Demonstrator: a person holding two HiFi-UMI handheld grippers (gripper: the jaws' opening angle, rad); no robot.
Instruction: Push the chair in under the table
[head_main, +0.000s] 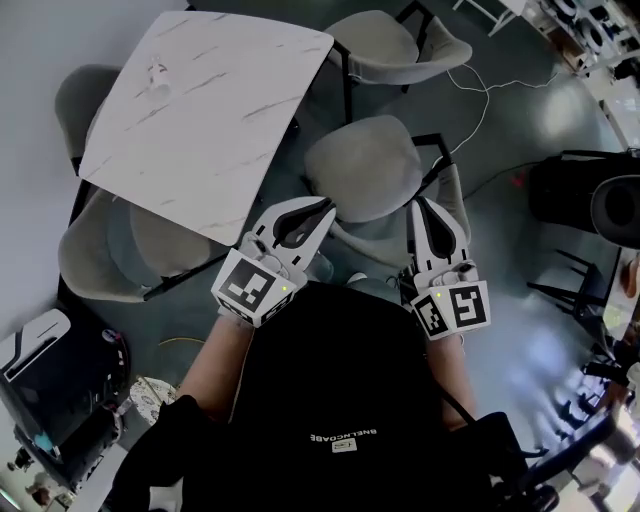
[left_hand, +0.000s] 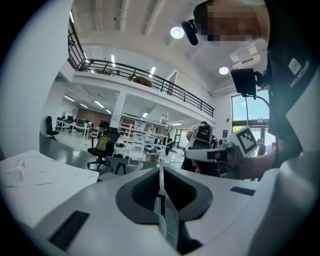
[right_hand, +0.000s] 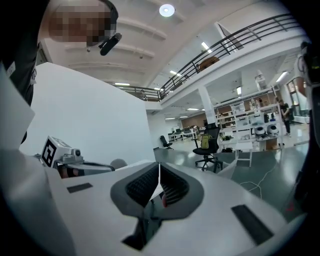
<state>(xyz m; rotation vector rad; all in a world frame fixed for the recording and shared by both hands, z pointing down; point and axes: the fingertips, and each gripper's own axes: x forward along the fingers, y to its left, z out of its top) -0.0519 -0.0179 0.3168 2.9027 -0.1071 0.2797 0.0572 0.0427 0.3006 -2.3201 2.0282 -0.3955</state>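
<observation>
Left claw (head_main: 322, 208) and right claw (head_main: 426, 204), both closed, empty, set at backrest of grey upholstered chair (head_main: 365, 165) off marble surface (head_main: 200, 100) right edge, presumably for pushing.

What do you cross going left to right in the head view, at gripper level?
Grey chair at the table's left corner → left gripper → right gripper → black object at the right edge. The pulled-out chair spans both grippers, so it is left out.
</observation>
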